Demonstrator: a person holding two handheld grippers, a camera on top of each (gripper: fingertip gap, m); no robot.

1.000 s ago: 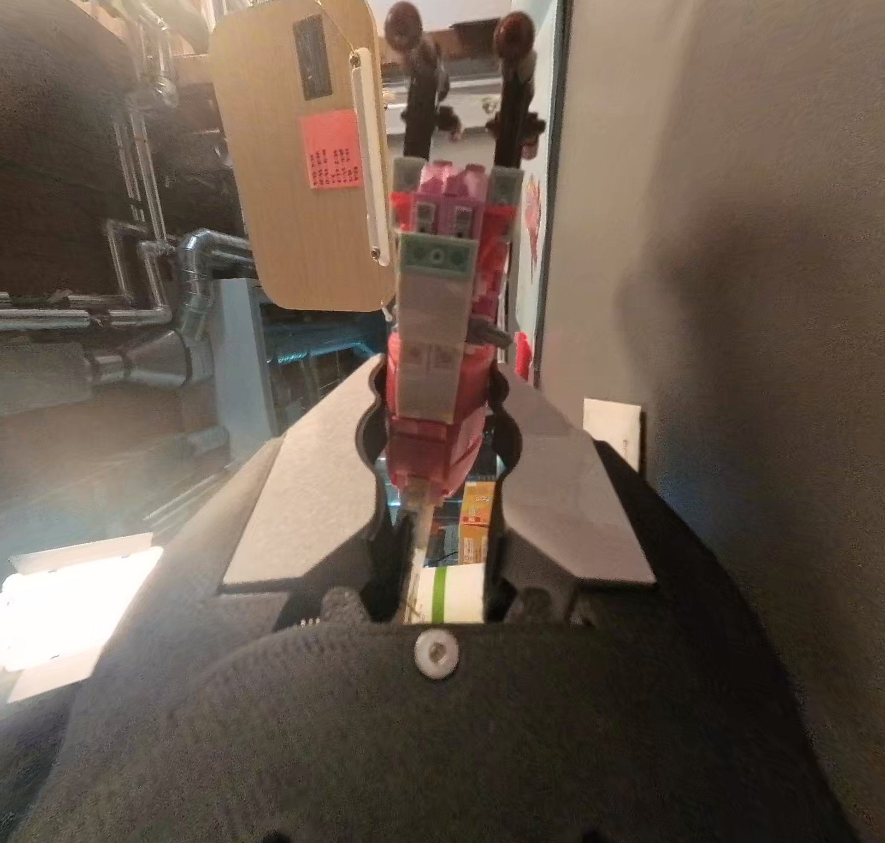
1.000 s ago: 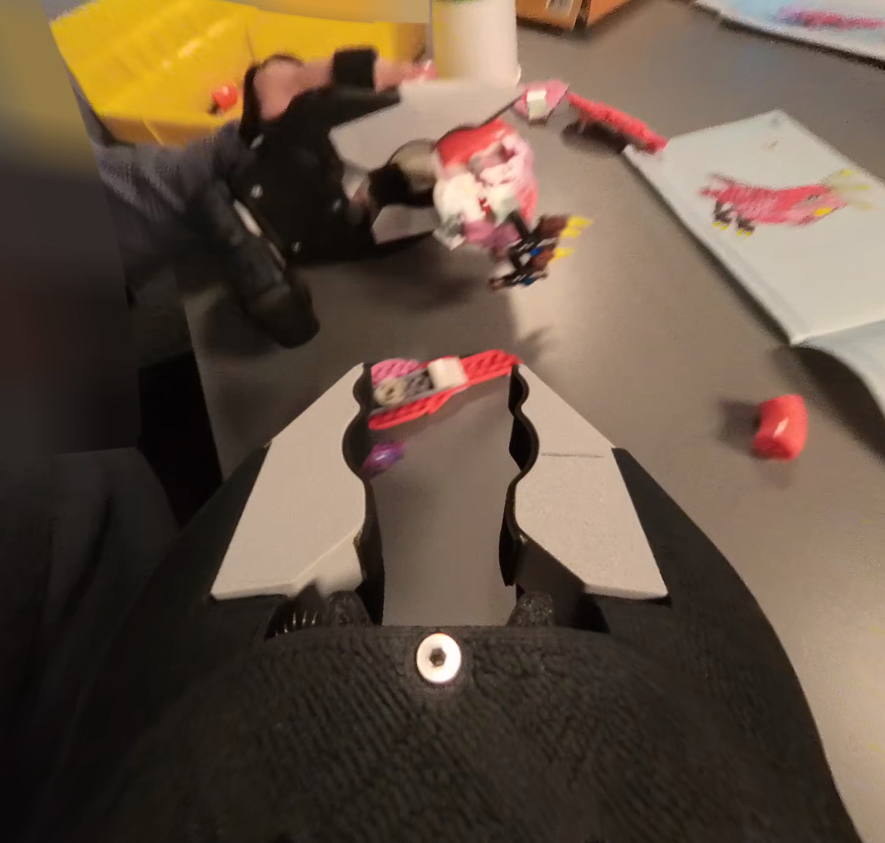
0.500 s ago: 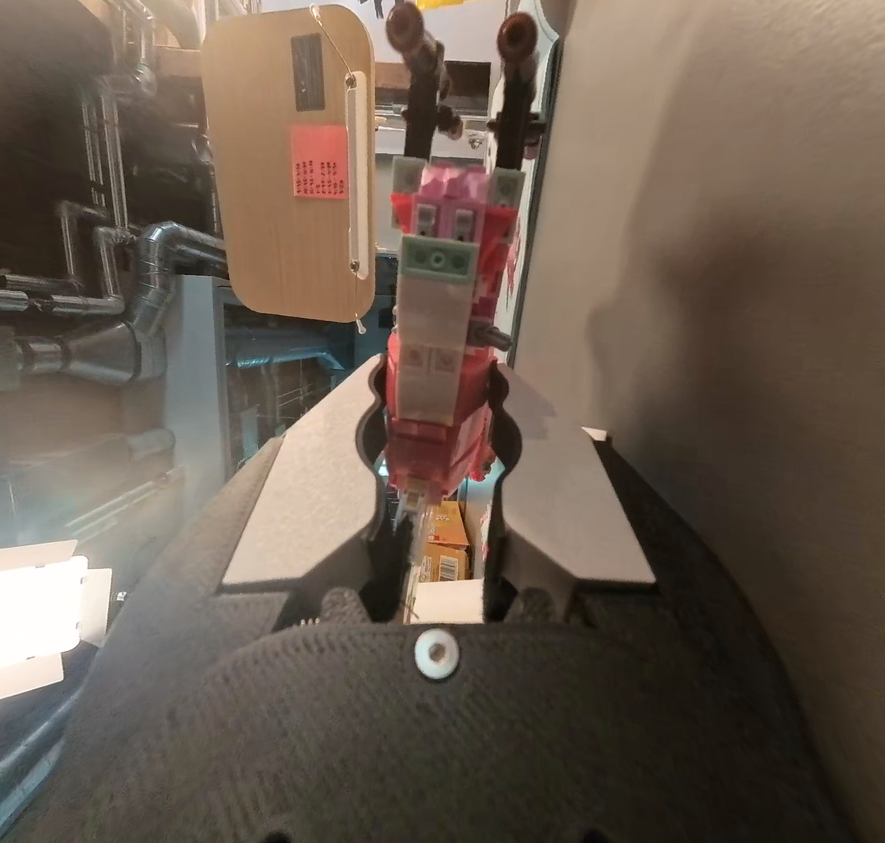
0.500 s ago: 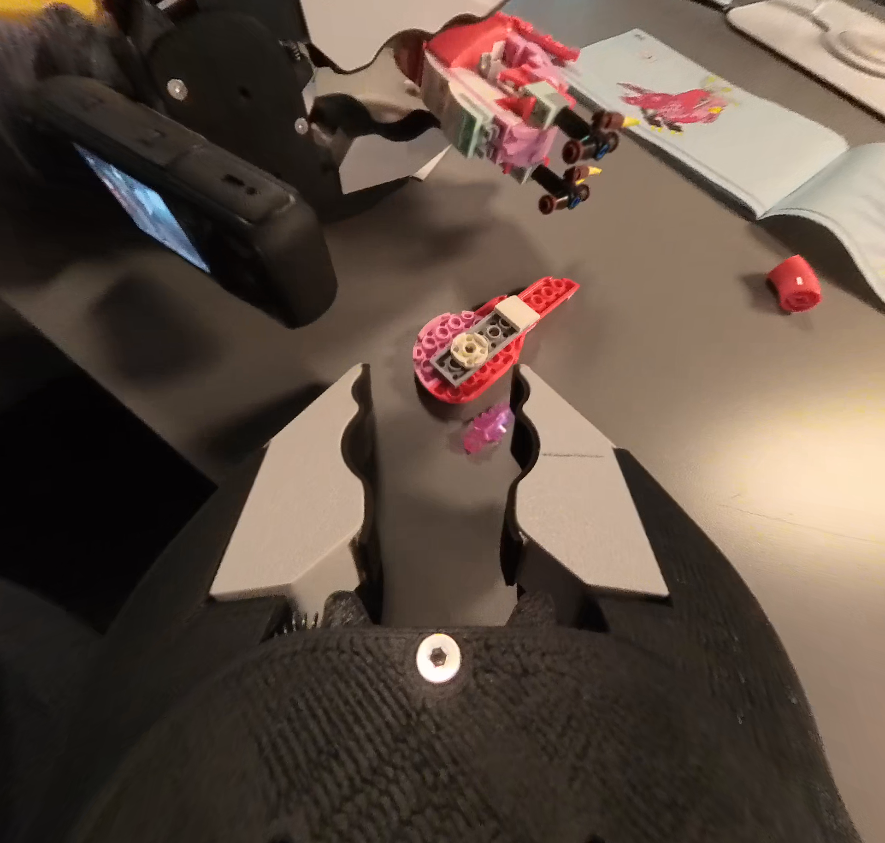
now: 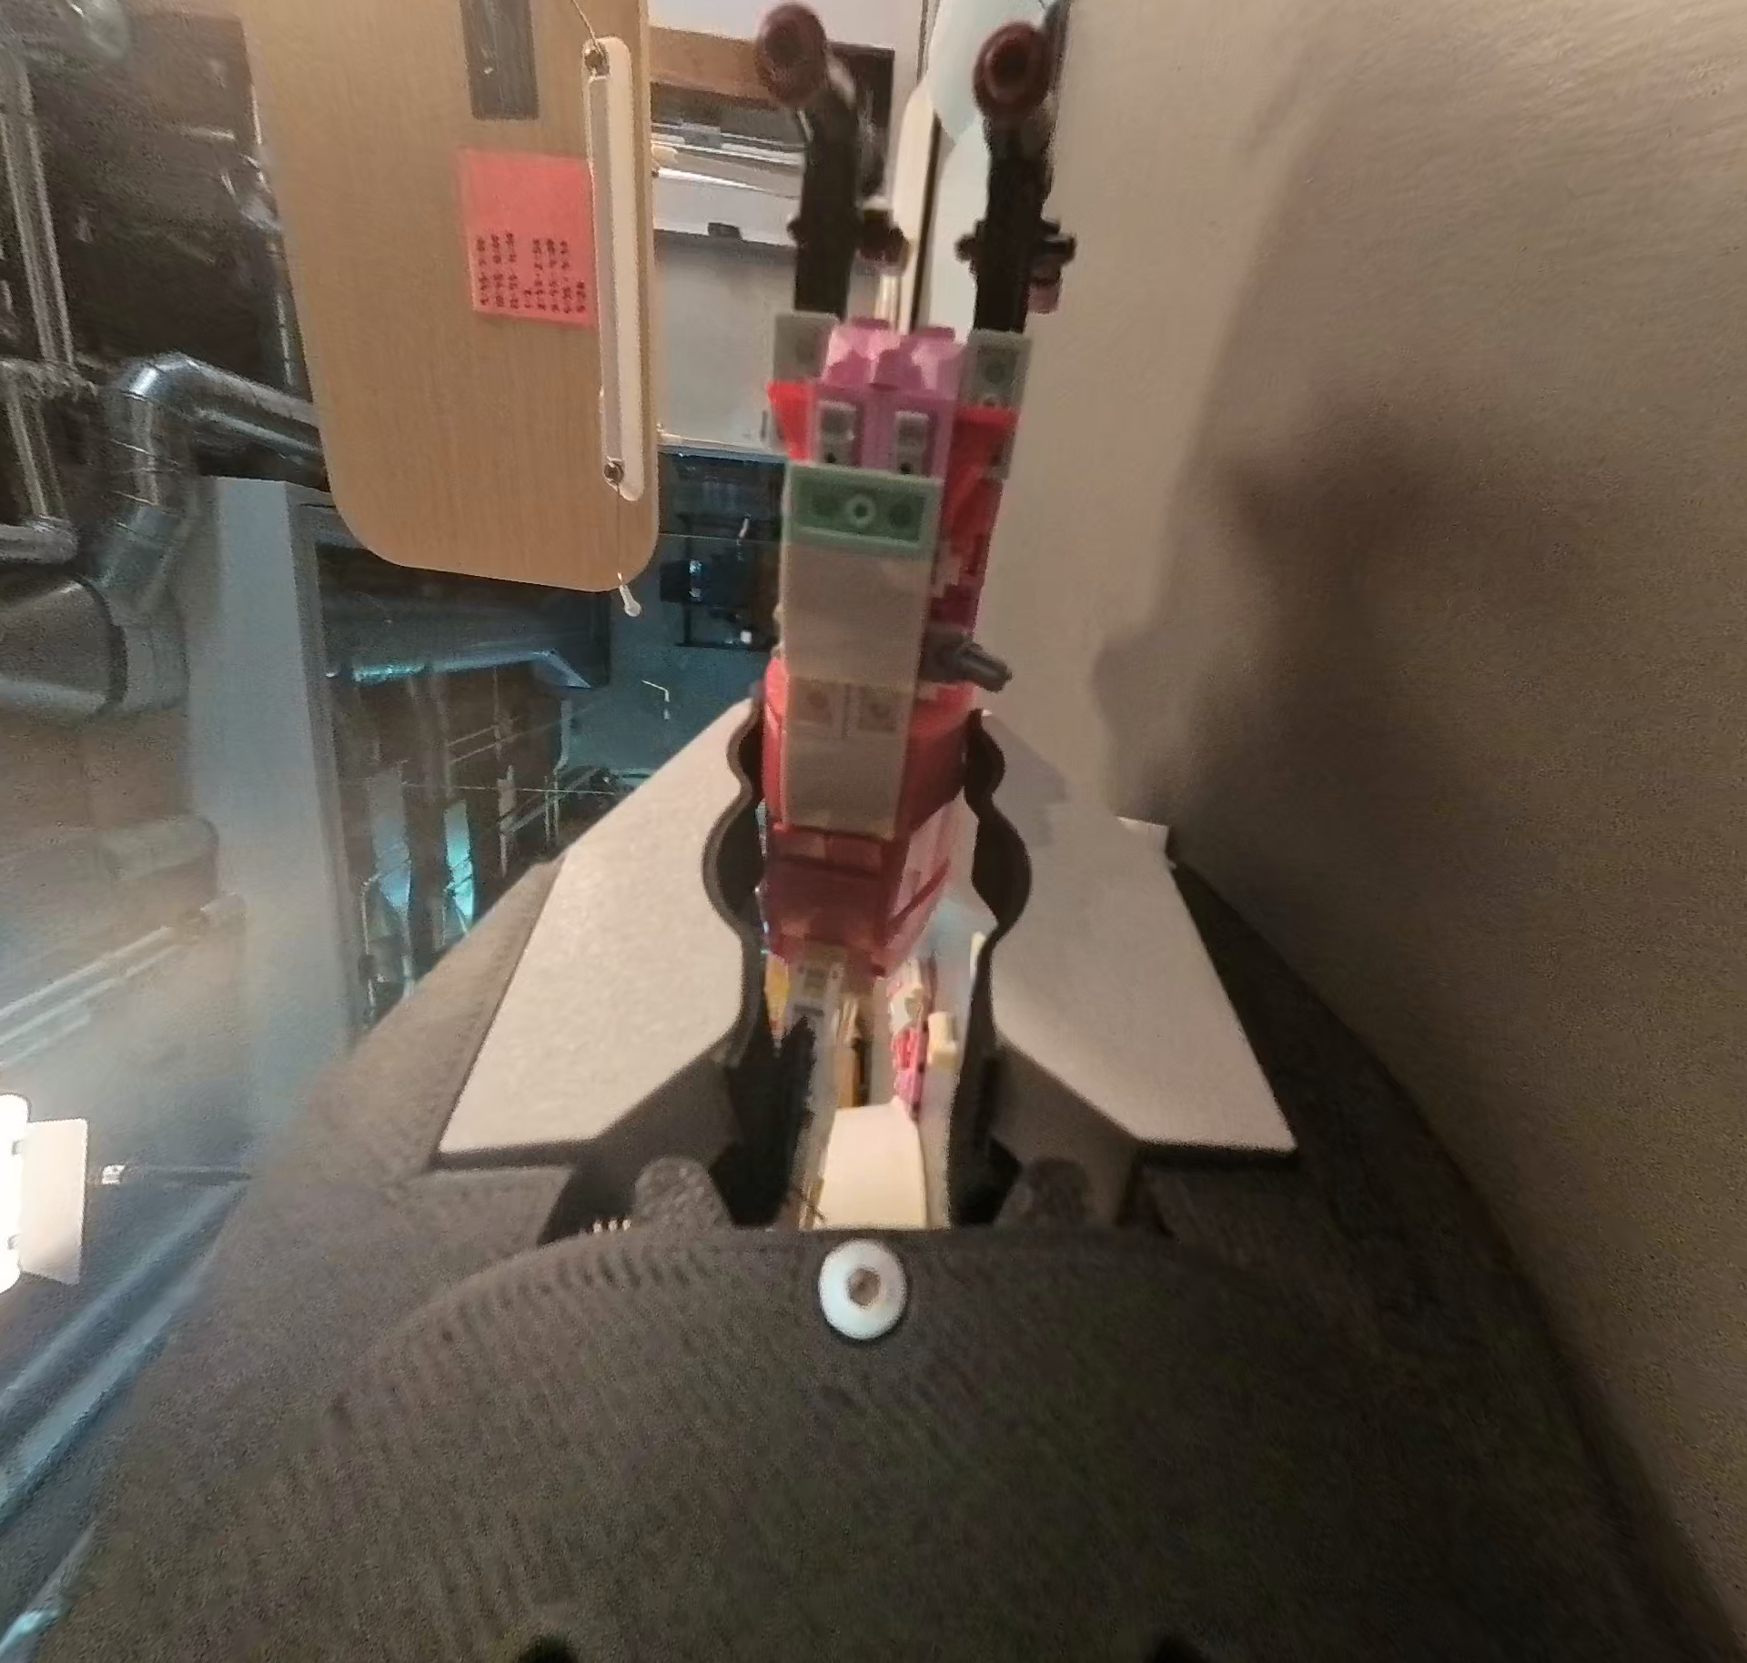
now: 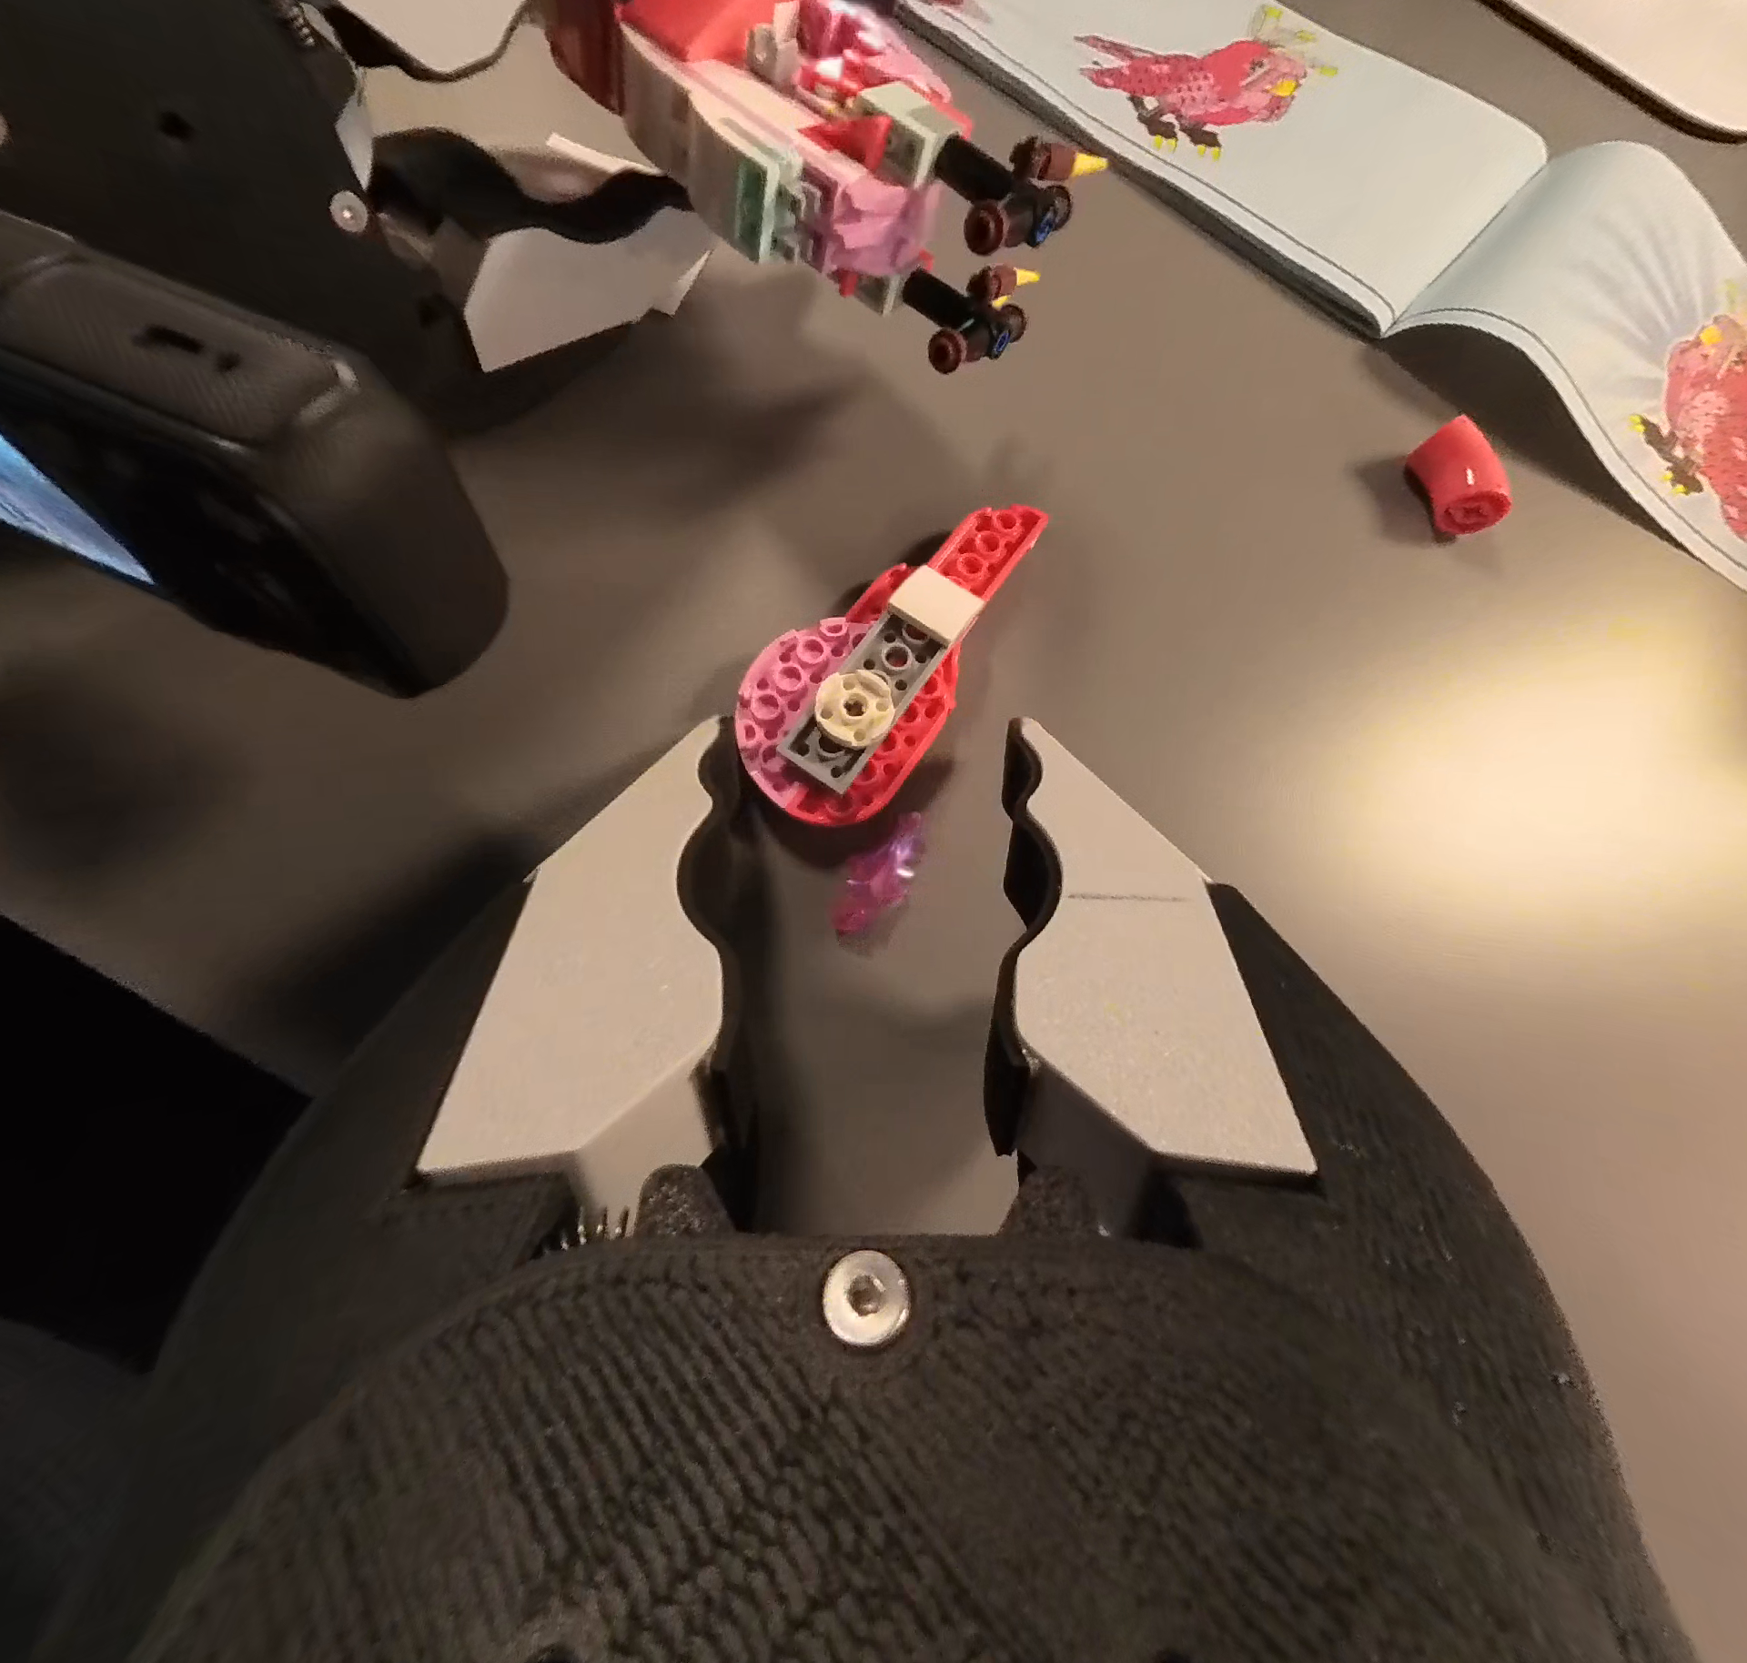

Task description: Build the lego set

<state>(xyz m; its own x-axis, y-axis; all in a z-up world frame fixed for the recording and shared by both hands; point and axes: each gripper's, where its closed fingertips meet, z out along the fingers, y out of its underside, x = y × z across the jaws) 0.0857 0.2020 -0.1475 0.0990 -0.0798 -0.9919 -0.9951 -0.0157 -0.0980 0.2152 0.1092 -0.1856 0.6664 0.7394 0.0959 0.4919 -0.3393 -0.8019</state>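
Left hand-held gripper (image 5: pixel 865 748): pinching the red-pink brick bird body (image 5: pixel 865 635), mid-frame, held above the surface (image 6: pixel 1229 672).
Right hand-held gripper (image 6: pixel 860 757): spread, empty, just above the brick wing (image 6: pixel 874 672), frame centre.
Risk: closing may also catch the purple piece (image 6: pixel 879 880) just beside the wing.

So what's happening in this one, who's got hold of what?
A person works two handheld grippers over a dark table. The left gripper is clamped on a red and pink brick-built body with two black legs, held in the air. The right gripper is open, low over a flat red and pink brick plate piece and a small purple translucent bit. An open instruction booklet and a loose red piece lie beyond.
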